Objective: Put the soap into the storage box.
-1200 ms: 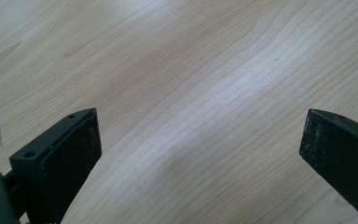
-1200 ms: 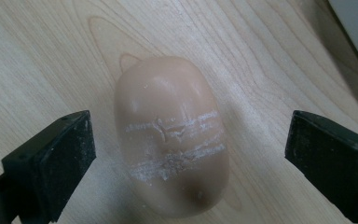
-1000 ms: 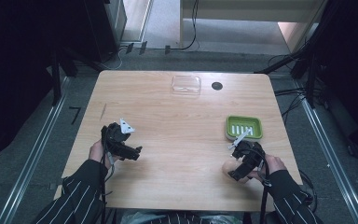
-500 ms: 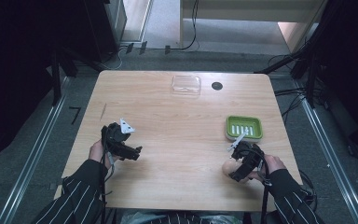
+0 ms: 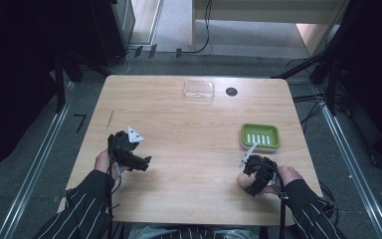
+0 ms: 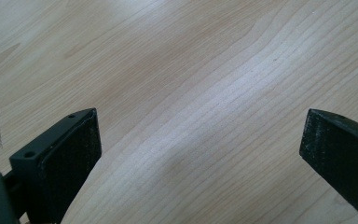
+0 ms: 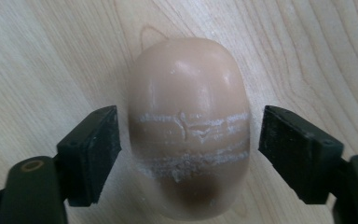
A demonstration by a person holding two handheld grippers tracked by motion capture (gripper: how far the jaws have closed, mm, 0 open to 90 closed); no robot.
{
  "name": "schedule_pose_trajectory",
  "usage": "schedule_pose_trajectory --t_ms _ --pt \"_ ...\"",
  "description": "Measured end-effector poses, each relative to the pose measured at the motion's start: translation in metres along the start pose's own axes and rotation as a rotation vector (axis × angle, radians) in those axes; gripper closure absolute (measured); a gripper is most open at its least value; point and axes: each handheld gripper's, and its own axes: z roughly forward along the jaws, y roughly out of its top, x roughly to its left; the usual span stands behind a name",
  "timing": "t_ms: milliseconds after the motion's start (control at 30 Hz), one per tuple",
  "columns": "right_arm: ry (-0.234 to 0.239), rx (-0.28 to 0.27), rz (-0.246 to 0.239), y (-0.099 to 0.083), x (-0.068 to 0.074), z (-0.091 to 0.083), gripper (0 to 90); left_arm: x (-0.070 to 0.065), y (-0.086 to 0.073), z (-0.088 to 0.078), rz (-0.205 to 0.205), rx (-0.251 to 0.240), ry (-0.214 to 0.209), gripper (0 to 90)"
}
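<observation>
A pale beige oval soap bar (image 7: 189, 140) lies on the wooden table (image 5: 189, 134) near its front right. My right gripper (image 7: 189, 126) straddles it, a pad on each side. The jaws have just been closing, and a thin gap remains between each pad and the soap. From above, the soap (image 5: 241, 181) peeks out at the left of the right gripper (image 5: 251, 185). A green slotted soap dish (image 5: 260, 135) stands just behind that hand. My left gripper (image 5: 142, 162) rests at the front left, open over bare wood (image 6: 200, 135).
A clear plastic tray (image 5: 198, 90) sits at the table's far edge, next to a black round hole (image 5: 231, 91). Cables and dark stands surround the table on the floor.
The right gripper has settled slightly lower around the soap. The left hand has kept still.
</observation>
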Motion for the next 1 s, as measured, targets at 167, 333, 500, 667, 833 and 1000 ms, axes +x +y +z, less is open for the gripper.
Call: schedule_pose_trajectory --t_ms 167,333,500,667,833,1000 --pt "-0.003 0.003 -0.017 -0.0002 0.0001 0.0013 27.6 -0.0003 0.0002 0.0002 0.000 0.002 0.002 0.0" --pt "-0.009 0.016 -0.021 0.0002 0.0014 0.0028 29.5 0.0000 0.0001 0.0006 0.000 0.002 0.001 0.0" --pt "-0.014 0.028 -0.023 0.0004 0.0028 0.0044 31.5 -0.0004 0.0002 -0.0001 0.000 0.000 0.000 0.0" --pt "-0.019 0.033 -0.032 0.0005 0.0029 0.0050 31.6 -0.0006 0.0002 -0.0001 -0.001 -0.001 0.002 0.0" --pt "-0.029 0.056 -0.036 0.0010 0.0045 0.0080 32.1 -0.0004 0.0001 -0.0001 0.000 -0.001 0.001 0.0" --pt "-0.027 0.056 -0.027 0.0008 0.0037 0.0079 32.7 -0.0003 0.0001 0.0000 0.001 -0.001 0.001 0.0"
